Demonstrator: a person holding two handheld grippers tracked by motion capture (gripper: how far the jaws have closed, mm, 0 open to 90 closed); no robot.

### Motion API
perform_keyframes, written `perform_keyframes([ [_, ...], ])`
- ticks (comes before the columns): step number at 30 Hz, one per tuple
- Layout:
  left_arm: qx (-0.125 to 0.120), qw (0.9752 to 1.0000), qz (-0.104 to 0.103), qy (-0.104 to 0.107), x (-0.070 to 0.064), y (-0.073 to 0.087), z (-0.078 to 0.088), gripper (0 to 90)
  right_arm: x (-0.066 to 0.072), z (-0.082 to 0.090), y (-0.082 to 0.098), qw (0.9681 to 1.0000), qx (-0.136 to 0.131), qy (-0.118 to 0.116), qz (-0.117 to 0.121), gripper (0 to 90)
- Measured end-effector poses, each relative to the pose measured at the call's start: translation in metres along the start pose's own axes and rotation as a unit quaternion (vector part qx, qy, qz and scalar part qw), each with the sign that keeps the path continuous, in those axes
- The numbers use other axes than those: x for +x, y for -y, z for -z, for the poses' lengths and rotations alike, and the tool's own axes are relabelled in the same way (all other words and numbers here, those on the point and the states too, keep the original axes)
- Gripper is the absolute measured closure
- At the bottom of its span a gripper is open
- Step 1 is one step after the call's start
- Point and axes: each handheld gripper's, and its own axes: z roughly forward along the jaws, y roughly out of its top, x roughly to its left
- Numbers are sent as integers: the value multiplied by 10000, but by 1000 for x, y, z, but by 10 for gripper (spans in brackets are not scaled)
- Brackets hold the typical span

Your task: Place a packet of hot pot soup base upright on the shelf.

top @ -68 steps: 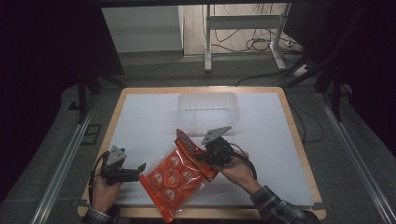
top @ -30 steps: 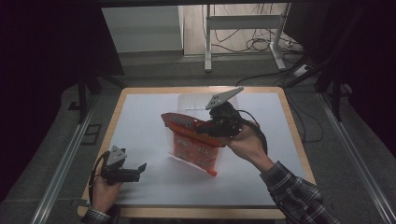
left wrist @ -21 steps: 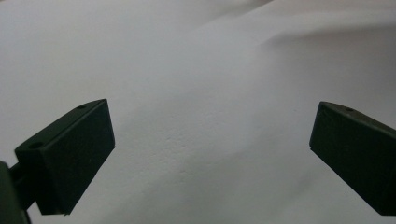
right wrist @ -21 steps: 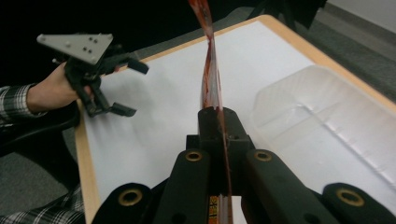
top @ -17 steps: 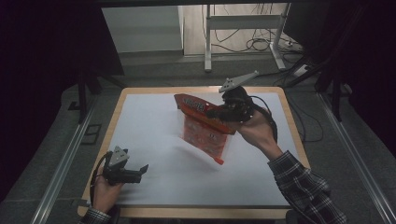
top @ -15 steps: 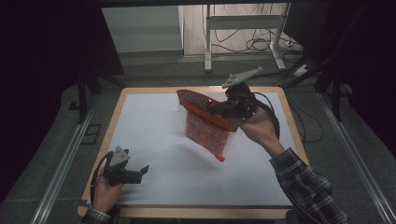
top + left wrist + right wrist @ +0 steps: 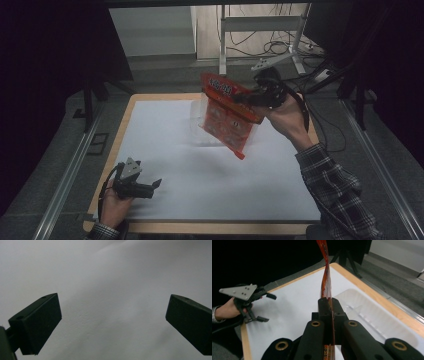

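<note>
An orange snack bag (image 7: 227,117) hangs in the air over the back of the table, tilted, with its lower corner pointing down. My right gripper (image 7: 248,98) is shut on its upper edge; in the right gripper view the bag (image 7: 325,277) rises edge-on from between the closed jaws of the right gripper (image 7: 329,302). A clear plastic tray (image 7: 197,127) lies on the white sheet just behind and below the bag, also seen as the tray (image 7: 372,315). My left gripper (image 7: 154,187) rests low at the front left, open and holding nothing, its left gripper (image 7: 112,322) jaws wide apart over the sheet.
A white sheet (image 7: 210,175) covers the wooden table (image 7: 125,120). Metal rails run along both sides. Cables and a stand's legs lie on the floor behind the table. From the right gripper view the left gripper (image 7: 267,308) shows far off.
My right gripper has lifted the orange bag from the front middle of the table and carried it up and toward the back right. The left gripper has stayed at the front left.
</note>
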Motion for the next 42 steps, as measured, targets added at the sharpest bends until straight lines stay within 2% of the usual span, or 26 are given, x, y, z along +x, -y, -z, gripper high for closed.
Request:
perform_keyframes([
  [6,-7,10000,3,3,0,0,0,0,-22,8,-15,9997,-89,220,-67,893],
  [7,-7,10000,3,3,0,0,0,0,-22,8,-15,9997,-89,220,-67,893],
  [9,-4,10000,-4,6,0,0,0,0,-32,10,-20,9994,-108,316,-51,892],
  [17,-9,10000,-6,8,0,0,0,0,-55,7,-28,9986,-137,510,-77,892],
  [18,-8,10000,-7,9,0,0,0,0,-61,3,-29,9984,-141,543,-88,892],
  [23,-4,10000,-11,11,0,0,0,0,-73,-7,-29,9984,-105,557,-78,892],
  [29,-11,10000,-4,13,0,0,0,0,-93,-29,-21,9982,-5,578,-177,892],
  [42,-3,10000,-19,16,0,0,0,0,-106,-69,-1,9981,227,418,-398,892],
])
